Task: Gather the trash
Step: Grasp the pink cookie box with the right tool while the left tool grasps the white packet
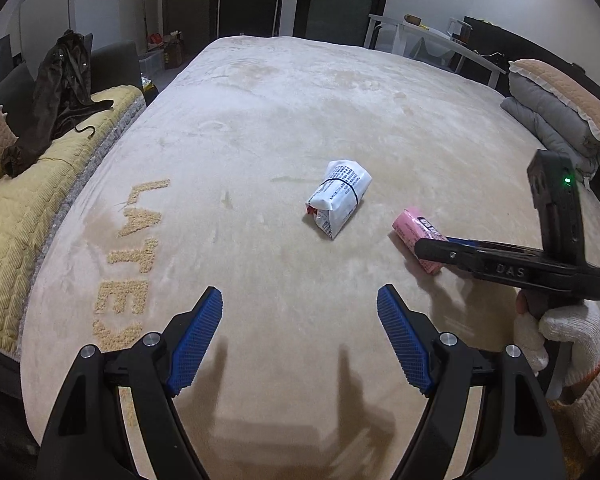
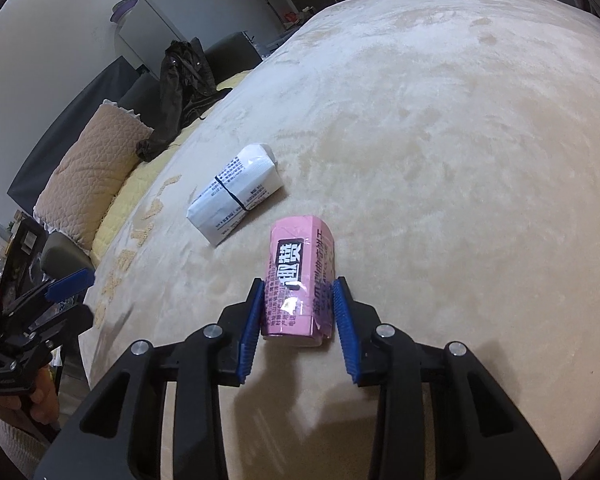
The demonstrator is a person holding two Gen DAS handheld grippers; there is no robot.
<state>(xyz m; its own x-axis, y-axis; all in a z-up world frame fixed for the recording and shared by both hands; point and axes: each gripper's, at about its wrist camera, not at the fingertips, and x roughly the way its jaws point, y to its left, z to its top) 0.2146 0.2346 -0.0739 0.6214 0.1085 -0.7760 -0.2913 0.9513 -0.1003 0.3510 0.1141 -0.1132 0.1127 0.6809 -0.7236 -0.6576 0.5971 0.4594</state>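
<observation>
Beige bed [image 2: 460, 160]: right jaws grip pink pack [image 2: 300, 276]; left jaws open, empty; left view shows table [image 1: 440, 40].

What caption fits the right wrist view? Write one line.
Right tool closes around the pink packet on the beige blanket.

Pretty clearly a bedroom in someone's home: a big bed [image 1: 300, 120] with a plush beige cover fills the room, pillows [image 1: 560, 96] stacked at one edge. A dark jacket [image 1: 56, 92] is tossed on a yellow quilt [image 1: 40, 208], with a white table [image 1: 440, 40] behind.
</observation>
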